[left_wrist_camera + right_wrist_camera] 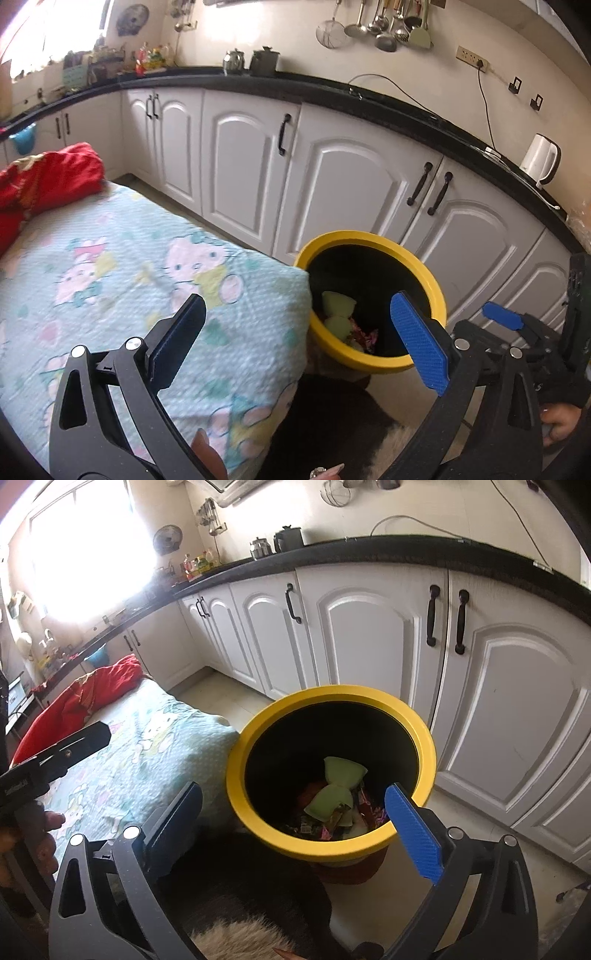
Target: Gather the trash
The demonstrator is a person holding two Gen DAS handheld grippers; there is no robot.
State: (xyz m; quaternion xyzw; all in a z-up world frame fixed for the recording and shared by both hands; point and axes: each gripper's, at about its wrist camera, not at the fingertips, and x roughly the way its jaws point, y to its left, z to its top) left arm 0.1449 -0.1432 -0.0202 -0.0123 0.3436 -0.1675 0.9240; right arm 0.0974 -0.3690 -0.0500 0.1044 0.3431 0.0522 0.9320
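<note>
Right hand-held gripper [299, 830], jaws spread and holding nothing, poised just above the near rim of the yellow-rimmed trash bin [325, 701], which stands on the floor beside the bed and already contains green scraps [341, 771] and crumpled wrappers [332, 825]. Left hand-held gripper [303, 339], likewise spread and empty, hovers over the corner of the Hello Kitty bedspread [122, 266], on which no loose trash is visible. Judged from this state, the step in hand is best done by keeping both jaws wide while leaving the bin, then approaching any remaining piece squarely from above.
</note>
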